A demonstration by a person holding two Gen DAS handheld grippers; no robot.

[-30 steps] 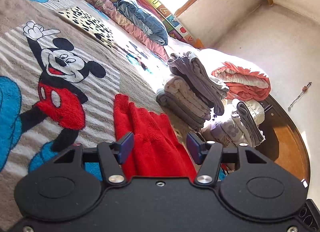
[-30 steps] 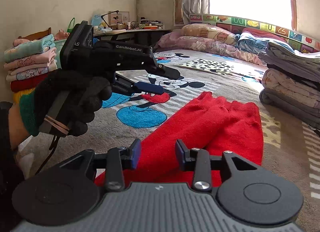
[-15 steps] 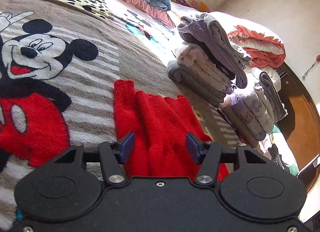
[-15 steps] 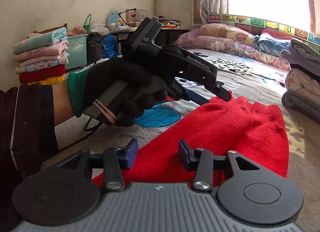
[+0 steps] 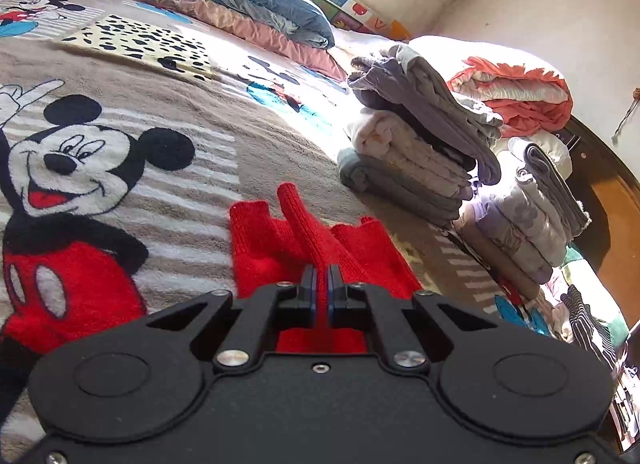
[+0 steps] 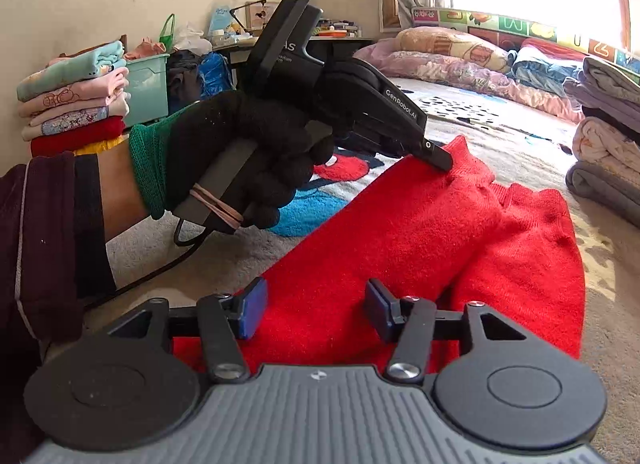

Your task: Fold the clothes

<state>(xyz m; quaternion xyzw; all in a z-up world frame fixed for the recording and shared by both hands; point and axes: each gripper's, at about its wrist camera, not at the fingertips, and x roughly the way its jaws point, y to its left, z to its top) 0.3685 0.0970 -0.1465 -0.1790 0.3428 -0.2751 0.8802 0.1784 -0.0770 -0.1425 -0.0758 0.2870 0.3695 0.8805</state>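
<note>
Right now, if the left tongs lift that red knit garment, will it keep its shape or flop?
The red knit garment likely flops: it already ridges where the left tongs pinch it. Its fuzzy knit probably grips rather than slips. The unheld part, below the open right tongs, would probably drag on the blanket.

Red knit garment (image 5: 320, 248) on grey-beige blanket (image 5: 248, 152) printed with black, white, red cartoon mouse, white stripes, blue patches. Beside garment: folded stack (image 5: 420, 152) in grey, cream. Past stack: coral-and-white quilt (image 5: 516, 96). Left gripper (image 5: 321, 284) black, blue pads. Right gripper (image 6: 316, 314) black, grey ribbed body, blue pads. Glove (image 6: 248, 144) black, green cuff.
</note>
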